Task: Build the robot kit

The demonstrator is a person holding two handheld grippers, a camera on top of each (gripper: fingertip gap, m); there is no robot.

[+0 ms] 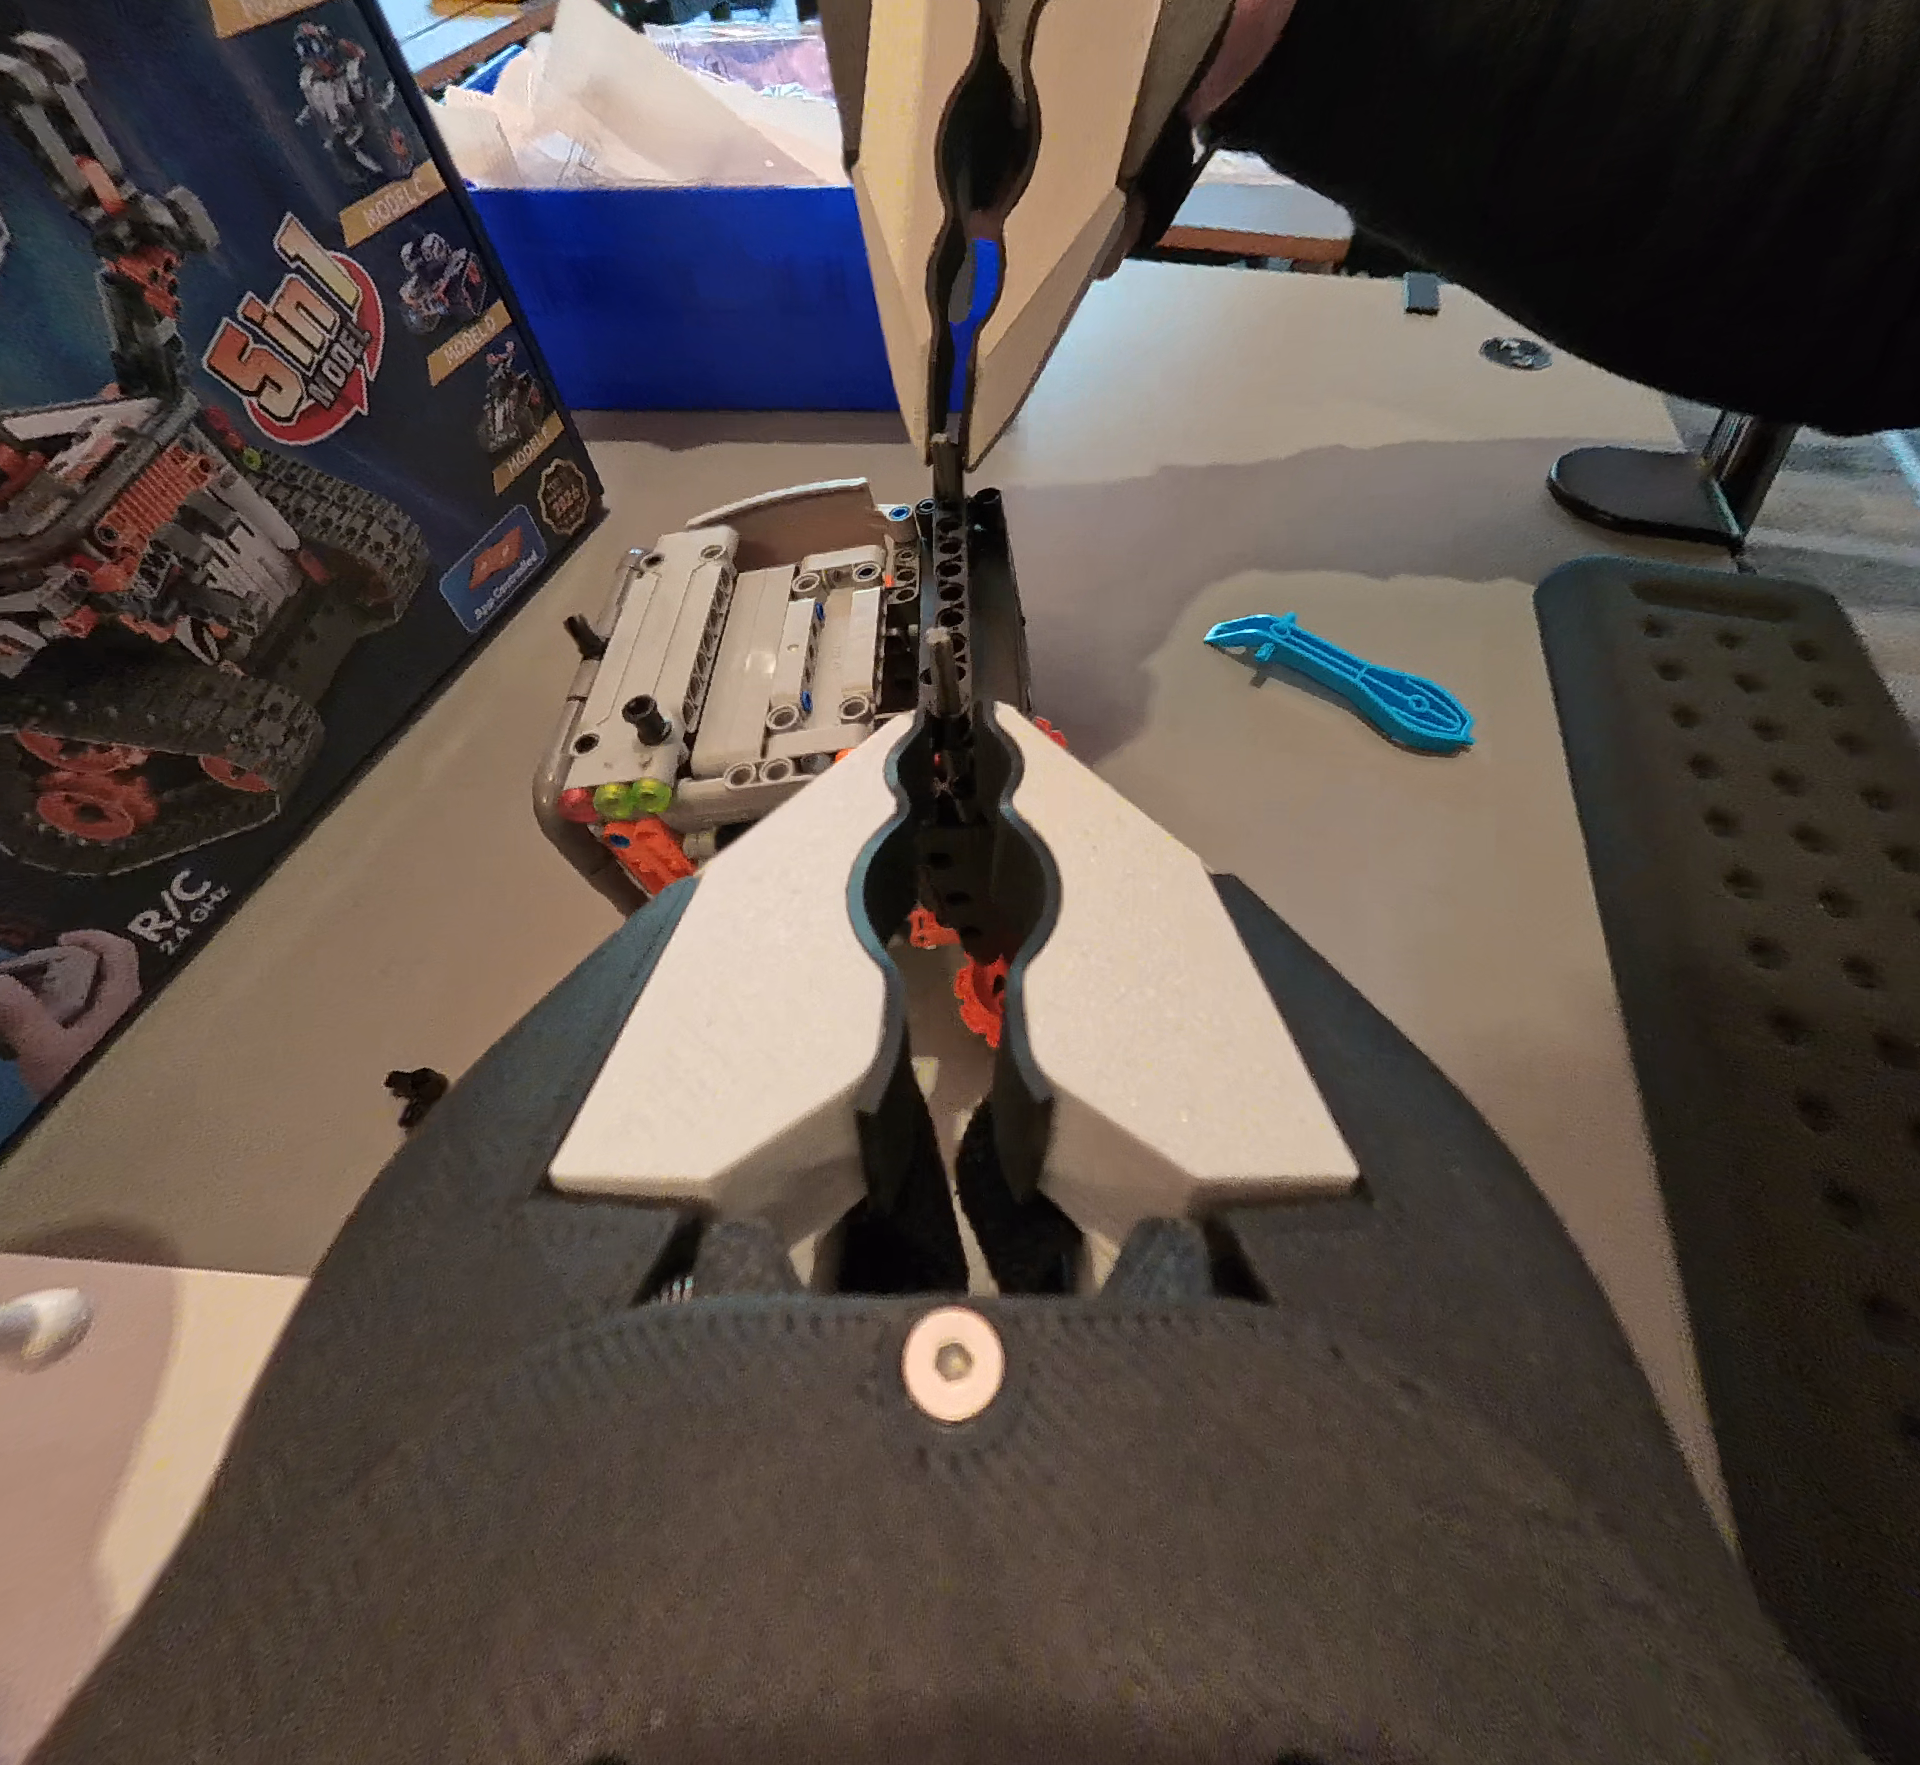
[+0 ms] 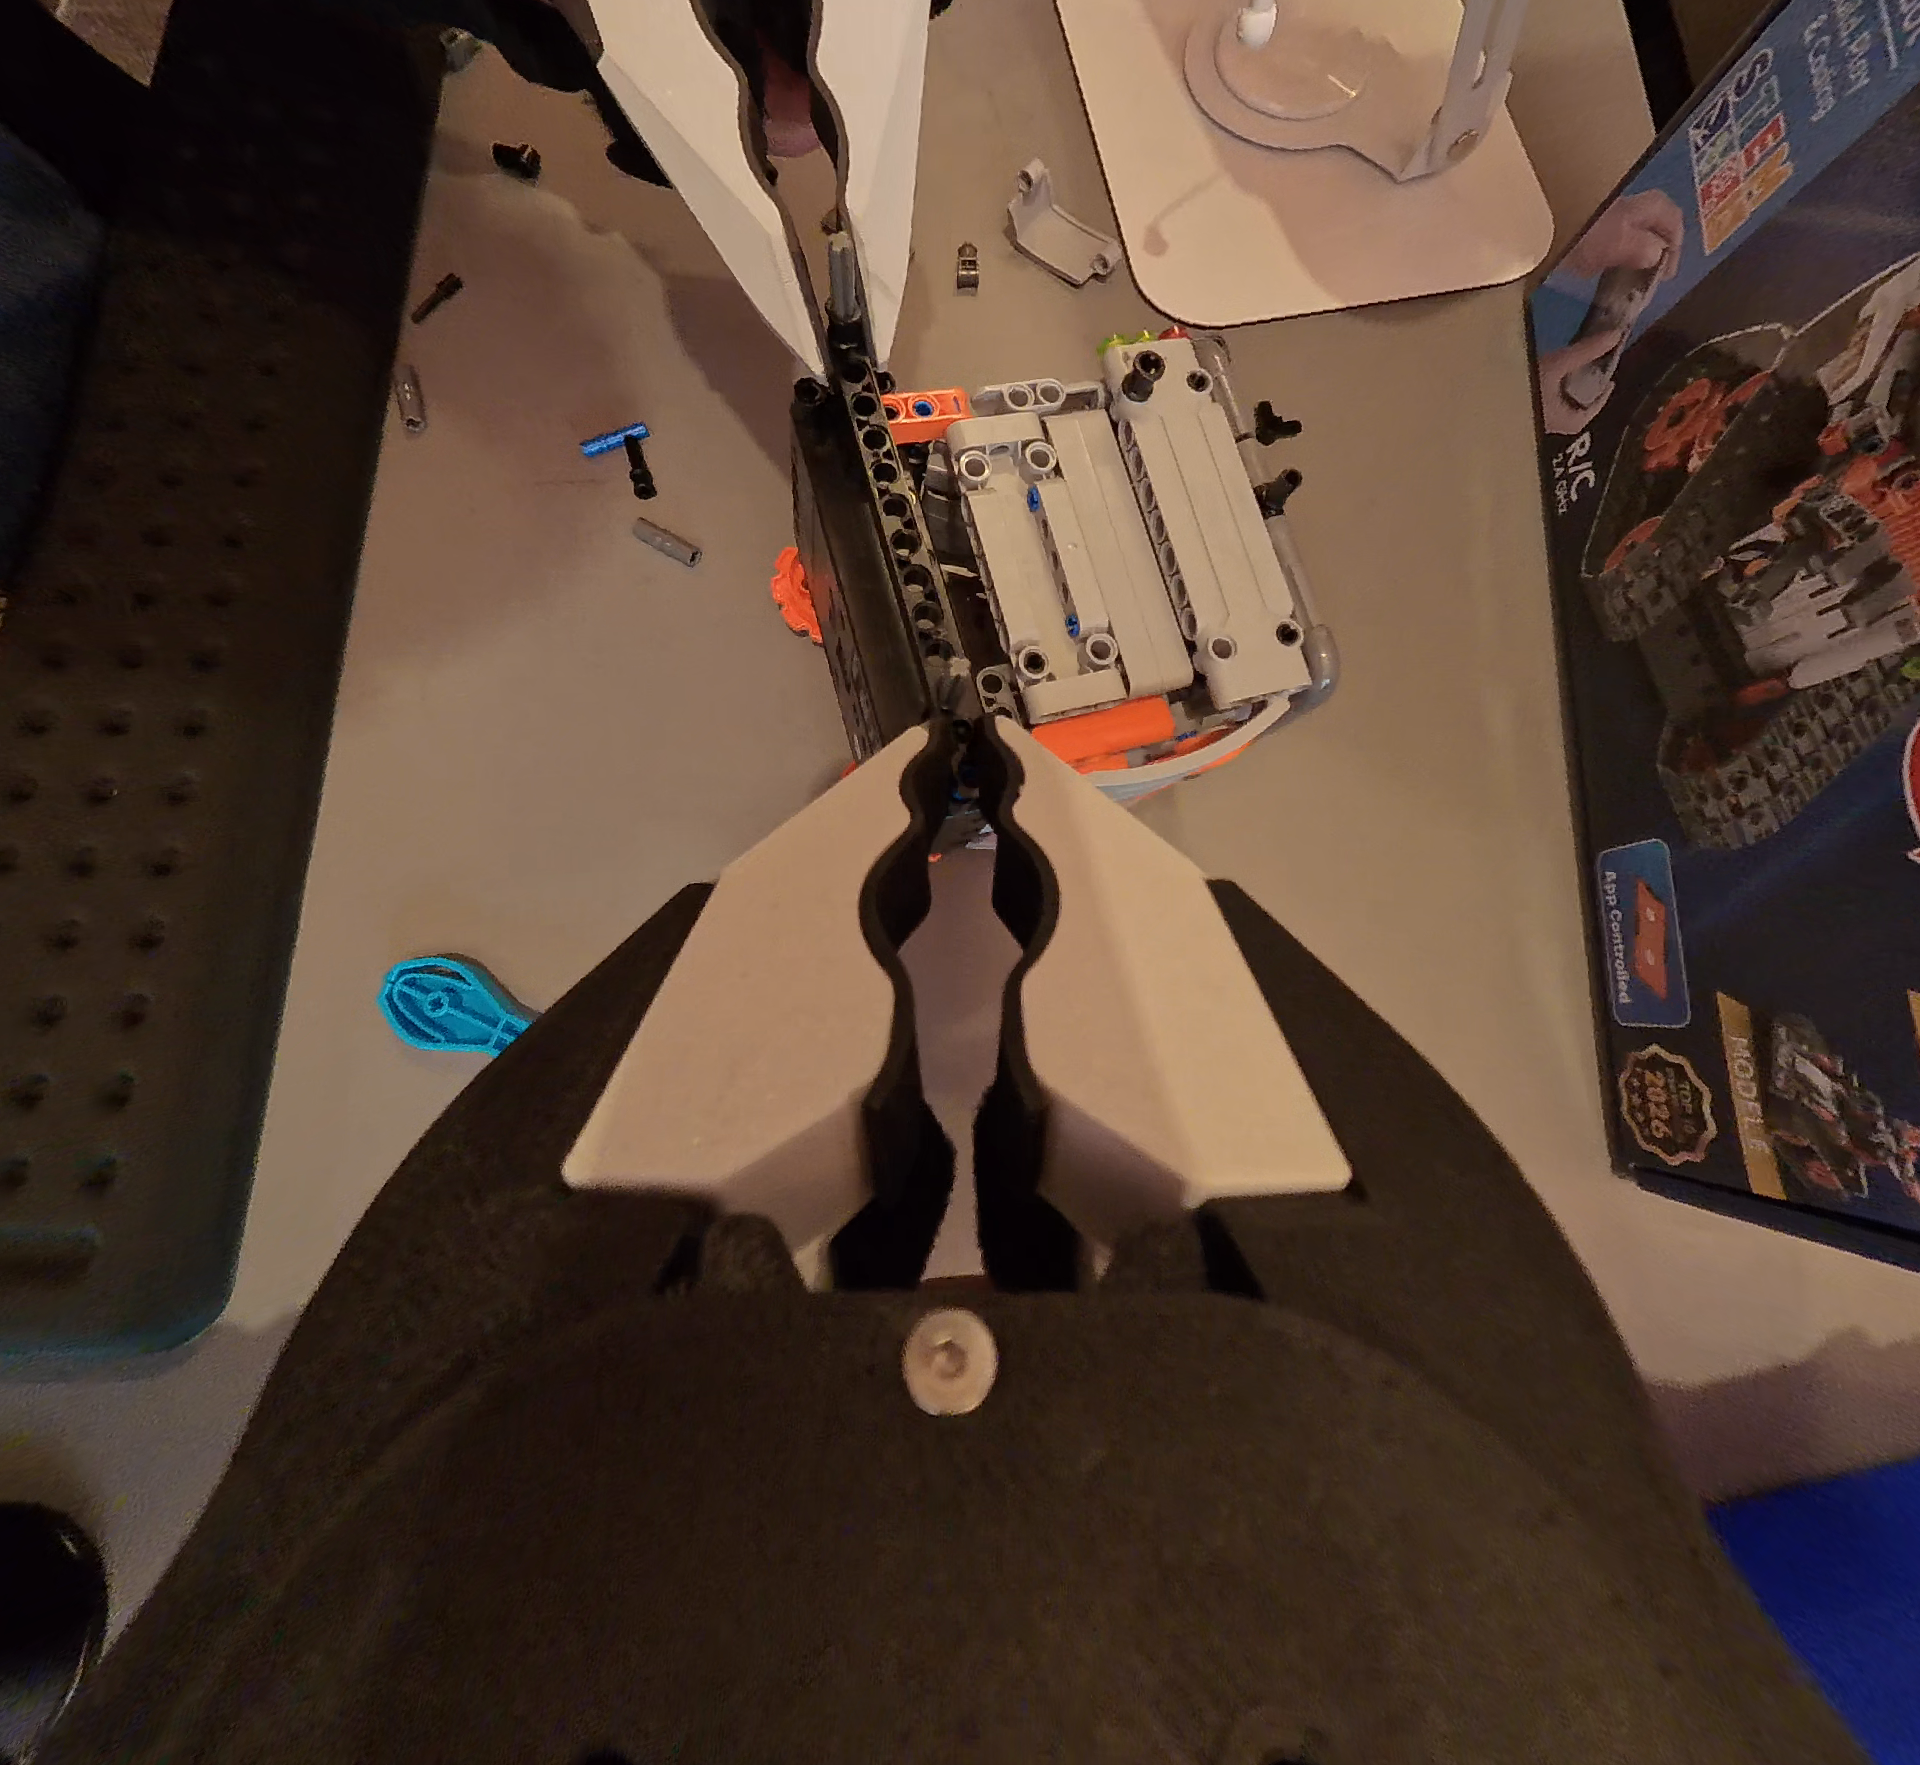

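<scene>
1. My left gripper [image 1: 951, 728] is pinched narrow on the near end of the black holed beam [image 1: 951, 572], a grey axle poking up at its tips.
2. My right gripper [image 2: 961, 739] clamps the beam's other end.
3. The beam stands along the edge of the grey brick model [image 2: 1101, 552] on the desk [image 2: 520, 728].
4. I judge even, matched pressure best here.
5. Blue tool [image 1: 1340, 681] lies well apart.

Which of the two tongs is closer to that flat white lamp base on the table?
Left. The left tongs sit just beside the white base, at one end of the toy model; the right tongs grip its other end, farther off.
</scene>
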